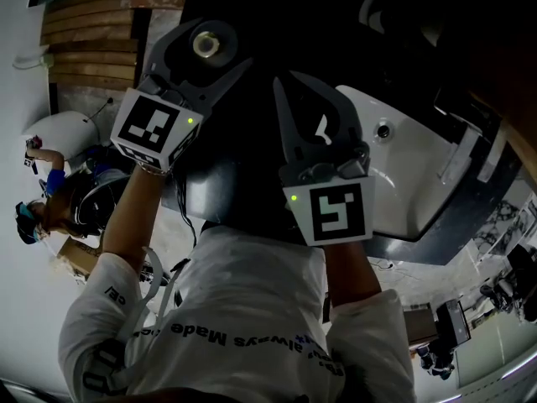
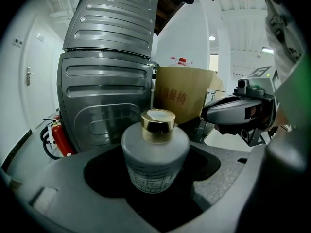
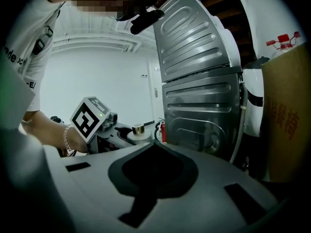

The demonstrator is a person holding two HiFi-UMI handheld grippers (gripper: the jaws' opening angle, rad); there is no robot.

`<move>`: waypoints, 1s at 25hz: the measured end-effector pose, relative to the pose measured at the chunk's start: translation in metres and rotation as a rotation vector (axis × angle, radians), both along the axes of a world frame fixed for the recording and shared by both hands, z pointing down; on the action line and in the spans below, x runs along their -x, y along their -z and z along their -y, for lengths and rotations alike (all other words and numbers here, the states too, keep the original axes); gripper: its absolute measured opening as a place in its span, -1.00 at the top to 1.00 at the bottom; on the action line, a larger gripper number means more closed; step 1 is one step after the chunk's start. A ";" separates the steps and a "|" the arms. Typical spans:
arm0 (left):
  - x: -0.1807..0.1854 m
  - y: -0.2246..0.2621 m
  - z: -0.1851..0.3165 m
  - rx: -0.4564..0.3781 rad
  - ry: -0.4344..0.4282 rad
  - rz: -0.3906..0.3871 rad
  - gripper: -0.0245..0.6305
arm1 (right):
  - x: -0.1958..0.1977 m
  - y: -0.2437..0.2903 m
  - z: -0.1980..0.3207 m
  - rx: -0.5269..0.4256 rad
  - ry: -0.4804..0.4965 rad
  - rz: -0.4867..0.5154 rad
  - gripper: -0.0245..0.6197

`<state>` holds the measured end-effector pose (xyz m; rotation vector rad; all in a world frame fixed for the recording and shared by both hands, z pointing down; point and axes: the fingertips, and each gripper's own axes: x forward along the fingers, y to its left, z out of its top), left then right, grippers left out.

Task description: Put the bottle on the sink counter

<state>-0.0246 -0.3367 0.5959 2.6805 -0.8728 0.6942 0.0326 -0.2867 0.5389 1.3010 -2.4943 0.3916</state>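
The left gripper (image 1: 204, 57) is clamped on the bottle (image 2: 154, 154), one jaw on each side of its body. The bottle is a squat, frosted grey cylinder with a gold cap (image 2: 157, 125) and stands upright. The print on its label (image 2: 147, 177) is too small to read. The cardboard box (image 2: 182, 98) behind it carries red characters that are not legible. The shirt (image 1: 243, 309) reads "always Made". The right gripper (image 3: 154, 152) has its jaws together, holding nothing. The bottle is held left of the white basin (image 1: 411, 175), apart from it.

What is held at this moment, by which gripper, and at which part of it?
The left gripper holds the grey bottle by its round body, below the gold cap. The right gripper holds nothing.
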 end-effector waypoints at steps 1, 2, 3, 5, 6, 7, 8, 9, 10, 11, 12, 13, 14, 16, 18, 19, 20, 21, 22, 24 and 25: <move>-0.001 -0.001 0.000 0.001 0.000 0.000 -0.11 | 0.000 -0.001 0.000 0.000 0.000 0.001 0.90; -0.001 -0.003 -0.001 0.002 -0.001 0.001 -0.11 | 0.000 -0.001 -0.001 -0.002 -0.001 0.002 0.90; -0.001 -0.004 -0.001 0.002 -0.001 0.002 -0.11 | 0.000 -0.001 -0.001 -0.003 -0.001 0.003 0.90; -0.002 -0.006 -0.002 0.003 0.001 0.006 -0.11 | 0.000 -0.002 -0.003 -0.001 -0.001 0.004 0.90; -0.002 -0.007 -0.003 0.004 0.001 0.008 -0.11 | -0.001 -0.003 -0.004 0.000 -0.001 0.004 0.90; -0.003 -0.008 -0.003 0.005 0.001 0.010 -0.11 | -0.001 -0.003 -0.004 0.000 -0.001 0.004 0.90; -0.003 -0.009 -0.004 0.004 0.001 0.011 -0.11 | -0.001 -0.004 -0.004 0.000 -0.001 0.003 0.90; -0.004 -0.010 -0.004 0.003 0.001 0.010 -0.11 | -0.002 -0.005 -0.005 0.001 -0.002 0.003 0.90; -0.005 -0.011 -0.004 0.001 0.001 0.009 -0.11 | -0.003 -0.006 -0.005 0.002 -0.003 0.004 0.90; -0.005 -0.013 -0.004 0.002 0.003 0.008 -0.11 | -0.003 -0.007 -0.005 0.004 -0.003 0.005 0.90; -0.005 -0.014 -0.004 0.003 0.004 0.009 -0.11 | -0.004 -0.008 -0.006 0.007 -0.003 0.004 0.90; -0.005 -0.016 -0.004 0.004 0.004 0.010 -0.11 | -0.005 -0.009 -0.006 0.008 -0.003 0.003 0.90; -0.006 -0.017 -0.004 0.005 0.004 0.012 -0.11 | -0.005 -0.009 -0.007 0.009 -0.004 0.003 0.90; -0.007 -0.019 -0.004 0.003 -0.003 0.017 -0.11 | -0.006 -0.011 -0.008 0.012 -0.004 0.001 0.90; -0.008 -0.021 -0.004 0.002 -0.009 0.022 -0.11 | -0.007 -0.012 -0.009 0.015 -0.004 -0.001 0.90; -0.008 -0.022 -0.004 0.003 -0.010 0.023 -0.11 | -0.008 -0.012 -0.009 0.016 -0.006 -0.001 0.90; -0.008 -0.022 -0.004 0.003 -0.011 0.024 -0.11 | -0.008 -0.013 -0.009 0.015 -0.007 0.001 0.90; -0.009 -0.023 -0.004 0.002 -0.011 0.025 -0.11 | -0.008 -0.013 -0.009 0.014 -0.009 0.003 0.90; -0.009 -0.023 -0.004 0.002 -0.011 0.025 -0.11 | -0.008 -0.013 -0.009 0.013 -0.009 0.003 0.90; -0.009 -0.023 -0.004 -0.001 -0.010 0.022 -0.11 | -0.008 -0.014 -0.009 0.016 -0.012 0.002 0.90; -0.010 -0.023 -0.004 -0.003 -0.010 0.021 -0.11 | -0.009 -0.014 -0.010 0.016 -0.013 0.001 0.90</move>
